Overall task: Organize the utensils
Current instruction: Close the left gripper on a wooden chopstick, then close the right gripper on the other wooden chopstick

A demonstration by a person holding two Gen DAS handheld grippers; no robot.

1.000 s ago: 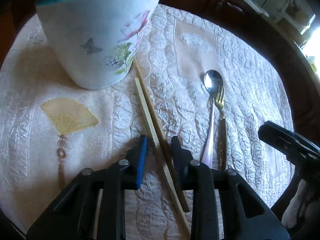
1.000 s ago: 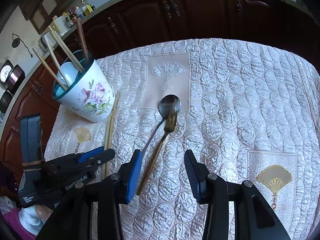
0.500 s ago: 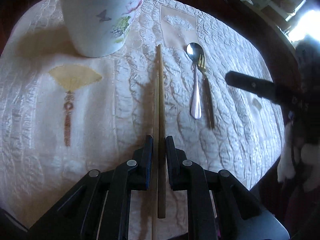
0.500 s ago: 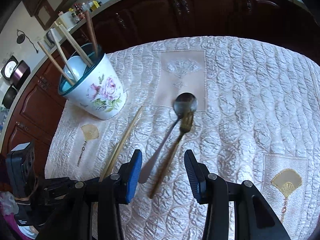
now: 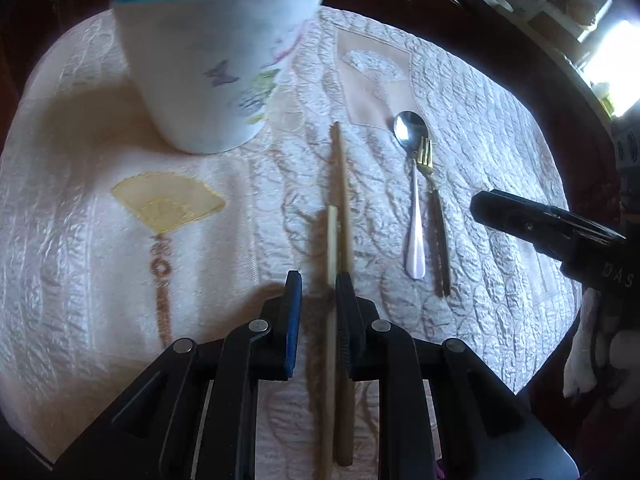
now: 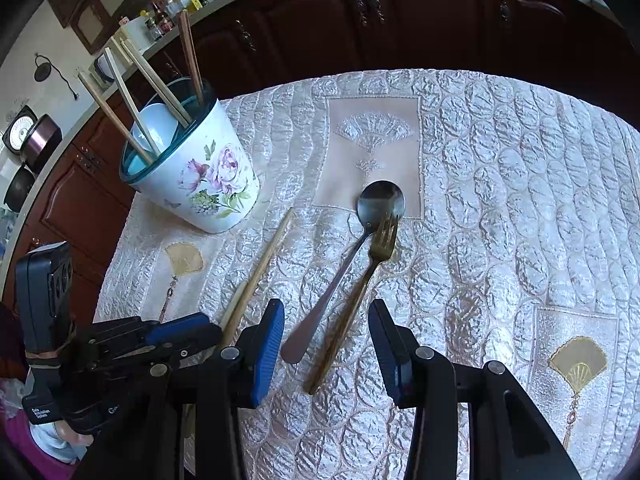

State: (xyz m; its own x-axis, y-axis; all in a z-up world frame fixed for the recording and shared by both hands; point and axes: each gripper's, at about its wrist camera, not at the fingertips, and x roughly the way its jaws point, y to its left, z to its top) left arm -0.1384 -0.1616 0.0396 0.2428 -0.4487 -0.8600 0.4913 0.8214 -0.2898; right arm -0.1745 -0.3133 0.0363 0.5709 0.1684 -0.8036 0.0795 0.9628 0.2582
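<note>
Left gripper (image 5: 316, 312) at the chopsticks (image 5: 338, 240)

Its jaws have just widened, standing loosely around the pair near the floral cup (image 5: 216, 60), their destination. Right gripper (image 6: 326, 344) jaws spread above spoon (image 6: 348, 256) and fork (image 6: 360, 288).

Chopsticks (image 6: 260, 268) lie between cup (image 6: 200, 176) and spoon (image 6: 344, 256).

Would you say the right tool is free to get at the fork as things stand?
Probably yes: the right tool hangs open over the fork, nothing covering it, though the spoon lies touching alongside and may get caught too.
</note>
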